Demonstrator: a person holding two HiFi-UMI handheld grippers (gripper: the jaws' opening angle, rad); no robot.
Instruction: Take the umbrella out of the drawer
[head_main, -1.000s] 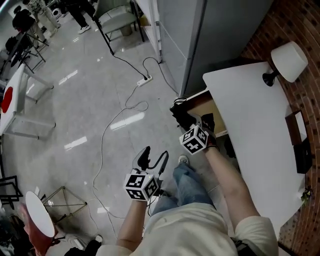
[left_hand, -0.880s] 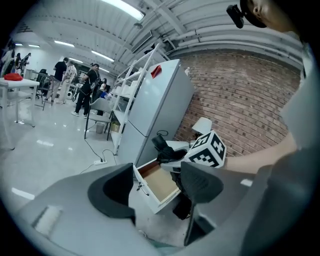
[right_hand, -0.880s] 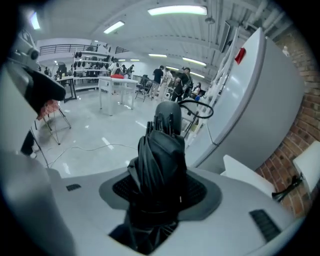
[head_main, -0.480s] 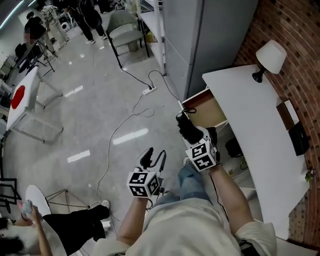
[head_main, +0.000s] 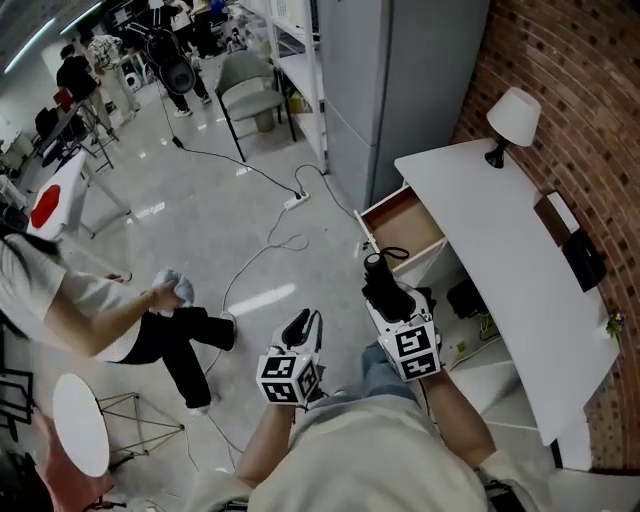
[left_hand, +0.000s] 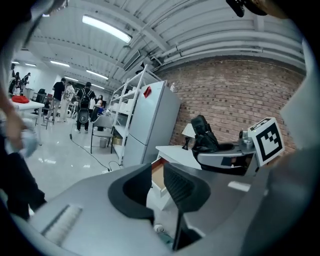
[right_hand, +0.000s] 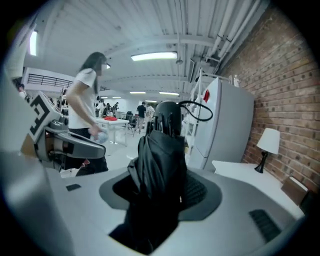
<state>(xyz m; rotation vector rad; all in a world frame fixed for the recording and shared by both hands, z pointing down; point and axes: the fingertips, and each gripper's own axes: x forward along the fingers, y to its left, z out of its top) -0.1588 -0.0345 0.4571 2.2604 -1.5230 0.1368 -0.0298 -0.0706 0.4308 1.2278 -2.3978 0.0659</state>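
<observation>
Well, the umbrella (head_main: 385, 290) (black, folded, its wrist loop sticking out past the tip) is already out of the drawer (head_main: 402, 228). It is pinched between the jaws of the right hand-held gripper (right_hand: 161, 192) and held in the air over the floor, clear of the furniture. The drawer stands pulled open at about one o'clock from it, under the white tabletop (head_main: 490, 240), and what shows of its inside looks bare. The left hand-held gripper (head_main: 304, 326) hangs at about eight o'clock from the umbrella. Its jaws have just been closing to a narrow gap with nothing in it. I'd judge the taking-out done; what may remain is setting the umbrella down somewhere.
</observation>
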